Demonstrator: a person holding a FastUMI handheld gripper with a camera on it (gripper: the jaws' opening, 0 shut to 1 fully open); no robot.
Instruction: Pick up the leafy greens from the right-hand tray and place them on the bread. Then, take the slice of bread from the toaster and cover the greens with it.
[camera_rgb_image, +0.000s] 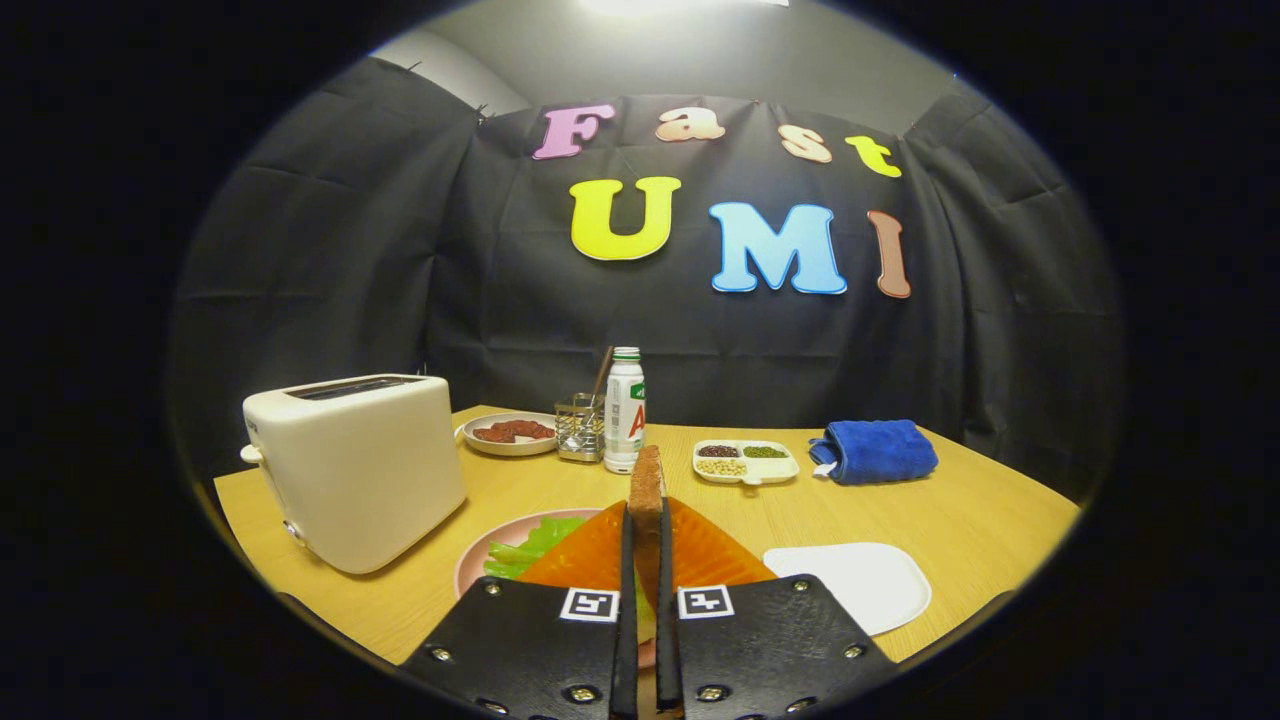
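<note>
**Slice held on edge above the plate: the risks in setting it down**

Gripper view: my gripper (646, 560) is nearly closed, both fingers pressing on a slice of bread (646, 490) that stands upright on its edge between them, its crust poking up just past the tips. Below the fingers sits the pink plate (478, 560), with the leafy greens (530, 548) lying on it and spilling out to the left. I cannot see the lower bread under the greens; my fingers hide most of the plate. The white tray (865, 580) lies just right of the plate, bare on the part I can see. The toaster (355, 465) stands to the left, near the plate.

What could go wrong, as I judge it: the slice is vertical, so if I let go without tilting it flat it may topple off the plate or land half on the greens. A pinch this tight may dent soft bread. Since the plate is hidden, I could misplace the slice sideways and leave the greens uncovered, or drag them off as I lower.
</note>
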